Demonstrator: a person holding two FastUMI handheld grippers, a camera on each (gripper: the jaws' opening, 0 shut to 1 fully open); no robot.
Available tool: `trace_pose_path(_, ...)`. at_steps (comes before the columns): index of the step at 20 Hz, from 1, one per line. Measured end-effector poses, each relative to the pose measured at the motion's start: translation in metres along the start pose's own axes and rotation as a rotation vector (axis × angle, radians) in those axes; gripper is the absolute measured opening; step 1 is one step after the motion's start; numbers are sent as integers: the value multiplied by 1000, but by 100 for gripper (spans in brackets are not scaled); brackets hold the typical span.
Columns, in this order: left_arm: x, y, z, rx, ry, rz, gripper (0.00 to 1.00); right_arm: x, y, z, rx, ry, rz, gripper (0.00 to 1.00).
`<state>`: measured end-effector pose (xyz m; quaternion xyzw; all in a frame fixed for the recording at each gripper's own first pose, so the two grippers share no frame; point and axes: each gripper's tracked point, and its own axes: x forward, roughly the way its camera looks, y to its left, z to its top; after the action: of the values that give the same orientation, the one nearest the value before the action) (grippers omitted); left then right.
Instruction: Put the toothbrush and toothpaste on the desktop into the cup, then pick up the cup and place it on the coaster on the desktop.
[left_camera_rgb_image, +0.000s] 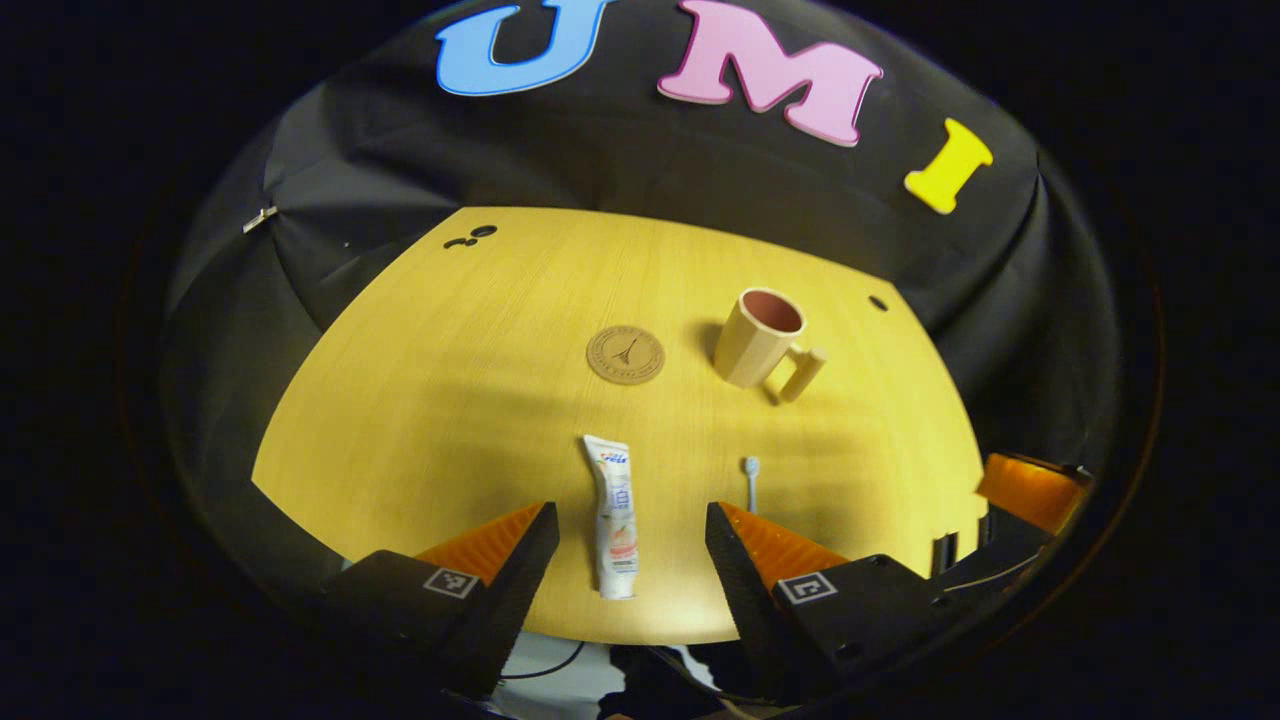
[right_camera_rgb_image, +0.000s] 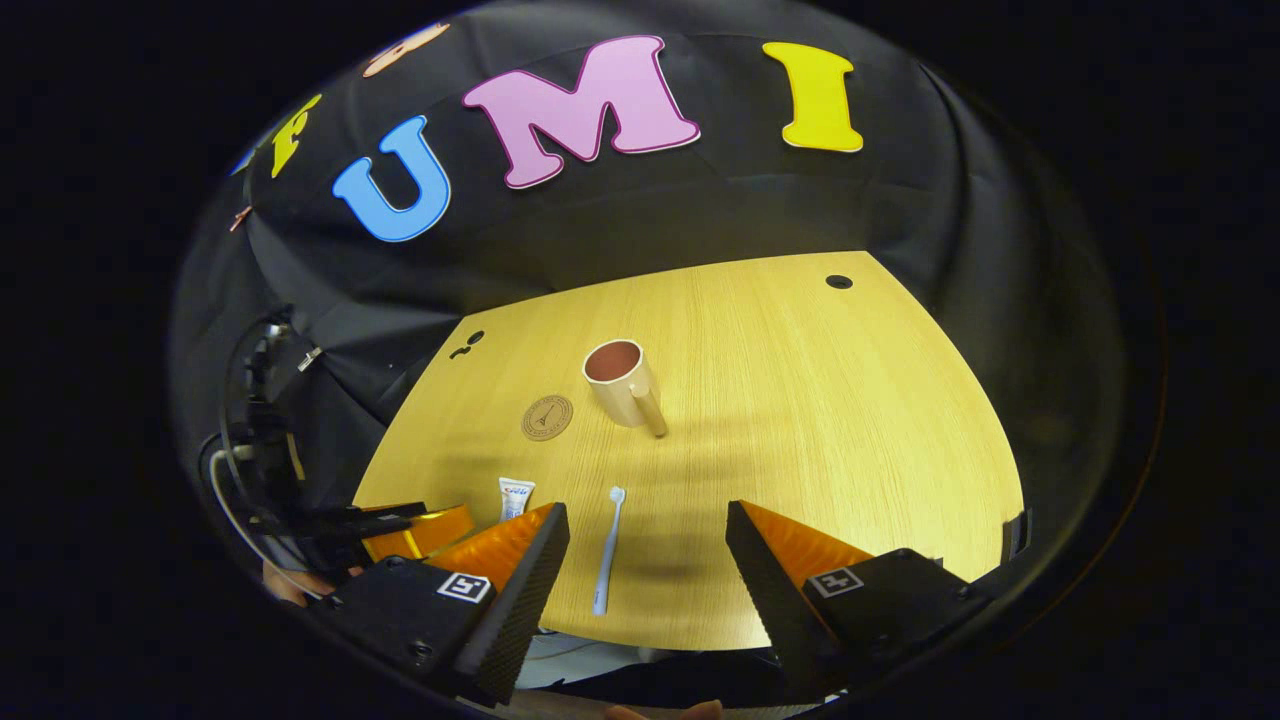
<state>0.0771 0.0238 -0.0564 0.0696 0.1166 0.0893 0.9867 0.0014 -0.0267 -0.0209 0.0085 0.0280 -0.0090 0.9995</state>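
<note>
The left hand-held gripper (left_camera_rgb_image: 630, 530) was wide open and held nothing. It hung above the near edge of the yellow wooden bench (left_camera_rgb_image: 420, 400). The toothpaste (left_camera_rgb_image: 614, 517) lay flat on the bench, right between its two black and orange fingers (left_camera_rgb_image: 520, 545), but the fingers did not touch it. The tube pointed away from the near edge. Just to the right of the tube, a bit of the toothbrush (left_camera_rgb_image: 751, 480) peeked out past the right finger. Farther back on the bench sat the round brown coaster (left_camera_rgb_image: 625, 354), and nothing was on it. The cup (left_camera_rgb_image: 762, 338) stood near the coaster, on its right, with its handle pointing toward the near edge. The cup was tan outside and reddish inside, and nothing was in it. In the right gripper view, the right hand-held gripper (right_camera_rgb_image: 648, 555) was wide open too, and it held nothing. The toothbrush (right_camera_rgb_image: 607, 550) lay flat between its fingers (right_camera_rgb_image: 530, 560), closer to the left one, with its head pointing toward the cup (right_camera_rgb_image: 620, 382). The toothpaste (right_camera_rgb_image: 515, 497) showed just beyond the left finger. The coaster (right_camera_rgb_image: 547, 417) lay just to the left of the cup. Far to the left in that view, the other gripper's orange finger showed at the edge of the bench (right_camera_rgb_image: 850, 420).
</note>
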Motion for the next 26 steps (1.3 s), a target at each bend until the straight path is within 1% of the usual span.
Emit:
trace_pose_path(3,36,3,-12,26,81,42,91,0,-5,-3,-11,15,-1,98)
trace_pose_path(8,86,9,-29,-12,179,91,88,2,-10,-5,-24,34,1,98)
trace_pose_path(13,103,19,-34,-13,227,126,88,5,-16,-5,-18,46,-1,98)
trace_pose_path(16,108,19,-38,-24,242,126,86,7,-20,-7,-20,51,-8,98)
trace_pose_path(17,107,16,-37,-32,240,116,78,9,-20,-7,-23,55,-7,98)
trace_pose_path(19,110,14,-36,-18,234,112,70,12,-17,-10,-30,64,-1,98)
trace_pose_path(21,112,10,-37,1,243,101,52,13,-10,-12,-26,75,24,98)
trace_pose_path(23,113,11,-38,-15,253,99,46,17,-2,-15,3,87,56,98)
trace_pose_path(24,112,11,-38,-25,252,92,46,20,1,-17,6,100,62,97)
trace_pose_path(25,112,10,-39,-31,251,81,37,22,2,-21,5,112,67,97)
trace_pose_path(26,112,10,-38,-37,245,68,41,26,5,-22,4,118,72,97)
